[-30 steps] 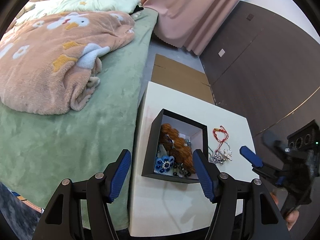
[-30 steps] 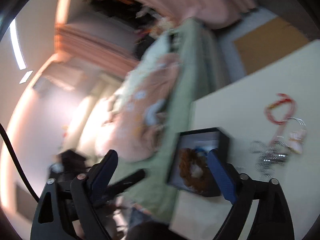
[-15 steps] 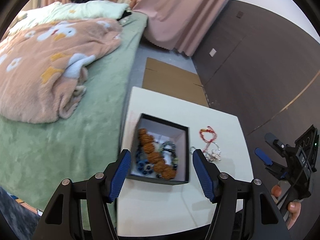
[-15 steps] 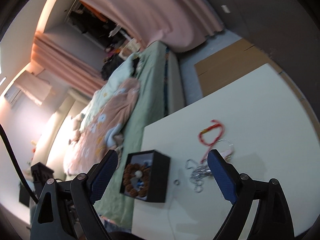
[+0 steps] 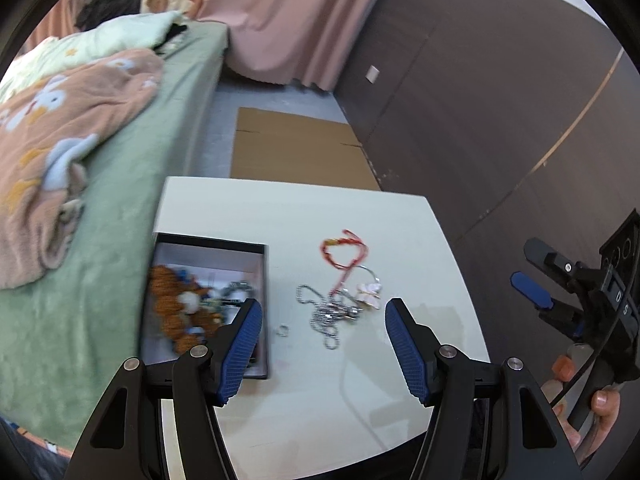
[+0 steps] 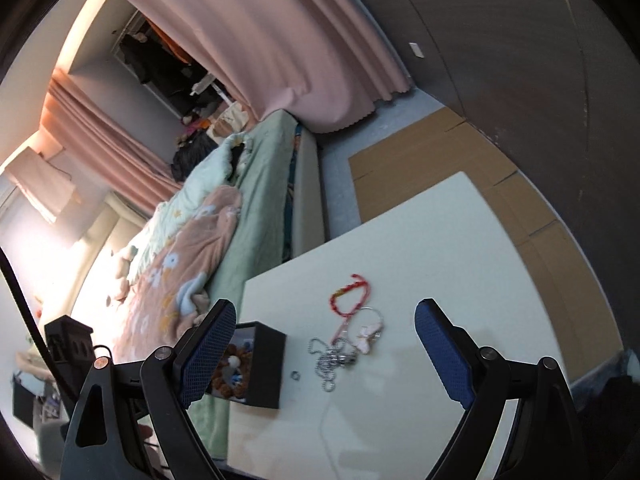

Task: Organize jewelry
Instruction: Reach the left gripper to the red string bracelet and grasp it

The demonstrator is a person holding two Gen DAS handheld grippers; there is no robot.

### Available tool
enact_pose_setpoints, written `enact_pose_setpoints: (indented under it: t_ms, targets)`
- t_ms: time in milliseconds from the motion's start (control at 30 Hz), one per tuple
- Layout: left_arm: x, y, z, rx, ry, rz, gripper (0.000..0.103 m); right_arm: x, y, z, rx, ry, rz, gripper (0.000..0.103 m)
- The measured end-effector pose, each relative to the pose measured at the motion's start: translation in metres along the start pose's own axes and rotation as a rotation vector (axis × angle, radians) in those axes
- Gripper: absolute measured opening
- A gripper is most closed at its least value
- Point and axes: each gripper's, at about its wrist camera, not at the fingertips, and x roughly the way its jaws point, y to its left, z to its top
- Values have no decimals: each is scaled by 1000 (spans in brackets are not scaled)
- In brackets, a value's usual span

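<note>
Left wrist view: left tongs (image 5: pixel 322 320) released, over loose pile. Silver chain (image 5: pixel 326 314), red cord bracelet (image 5: pixel 344 250), small ring (image 5: pixel 283 330) on tabletop (image 5: pixel 280 216) beside black box (image 5: pixel 212 304), unsorted. Right tongs (image 6: pixel 320 344) released, empty.

One black box (image 5: pixel 262 280); one red bracelet (image 5: pixel 343 251); one ring (image 5: pixel 283 330) (small); two grippers (image 5: pixel 322 334).

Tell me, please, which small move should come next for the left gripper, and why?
Probably lower the left gripper onto the silver chain. Its jaws are open and empty, the chain lies tangled on the white table between them, outside the black box, where other jewelry already lies.
</note>
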Motion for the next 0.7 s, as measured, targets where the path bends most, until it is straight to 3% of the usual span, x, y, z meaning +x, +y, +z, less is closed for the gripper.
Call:
enact_pose_setpoints:
  t_ms: [700]
  targets:
    - [80,-67,20,134,56,-61,65,3,-67,5,223,49,-165,91]
